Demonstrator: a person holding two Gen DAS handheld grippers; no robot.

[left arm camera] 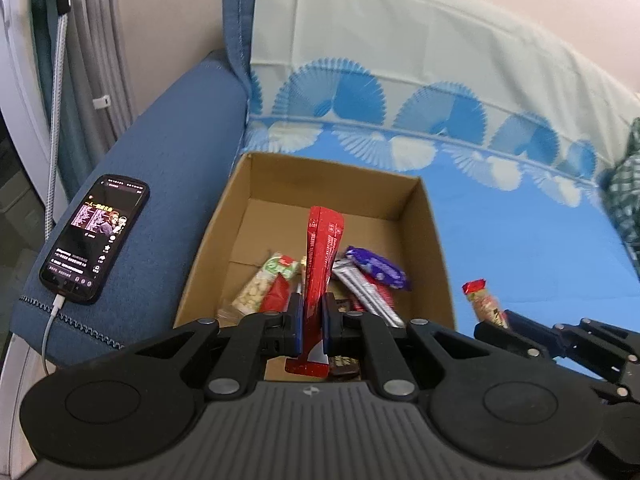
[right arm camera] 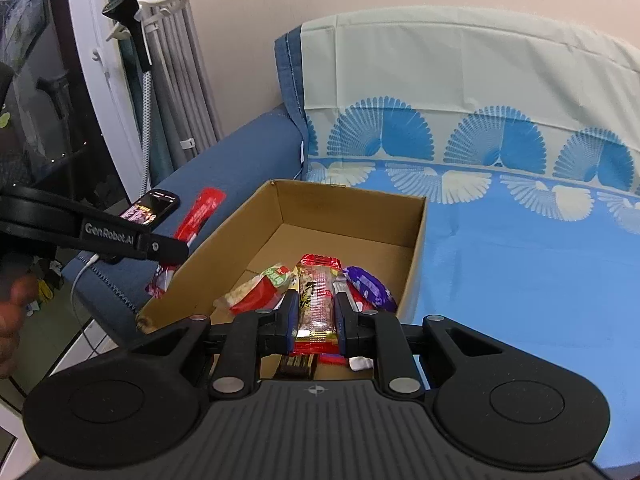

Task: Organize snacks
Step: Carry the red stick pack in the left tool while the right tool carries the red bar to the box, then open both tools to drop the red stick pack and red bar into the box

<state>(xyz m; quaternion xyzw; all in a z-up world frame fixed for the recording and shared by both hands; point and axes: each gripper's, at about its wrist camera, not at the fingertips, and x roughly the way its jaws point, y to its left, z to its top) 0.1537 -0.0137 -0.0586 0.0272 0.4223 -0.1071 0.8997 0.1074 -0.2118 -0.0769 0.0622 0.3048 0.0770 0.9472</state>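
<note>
An open cardboard box [left arm camera: 332, 184] sits on the blue sofa seat. In its near half lie a peanut packet [left arm camera: 260, 286], a silver bar [left arm camera: 362, 292] and a purple packet [left arm camera: 378, 268]. My left gripper [left arm camera: 313, 304] is shut on a long red sachet [left arm camera: 322, 248], held upright above the box's near edge. My right gripper [right arm camera: 316, 298] is shut on a nut bar [right arm camera: 316, 292] with red ends, over the box [right arm camera: 352, 216] and its snacks. The right wrist view has the left gripper [right arm camera: 172, 252] with the red sachet [right arm camera: 200, 216] beside the box's left wall.
A lit phone [left arm camera: 96, 240] on a white charging cable lies on the blue sofa arm [left arm camera: 168, 160], left of the box. A patterned blue cover [left arm camera: 520, 248] spreads over the seat and back. Curtains and a window frame stand at the far left. A hand [right arm camera: 12, 312] shows at the left edge.
</note>
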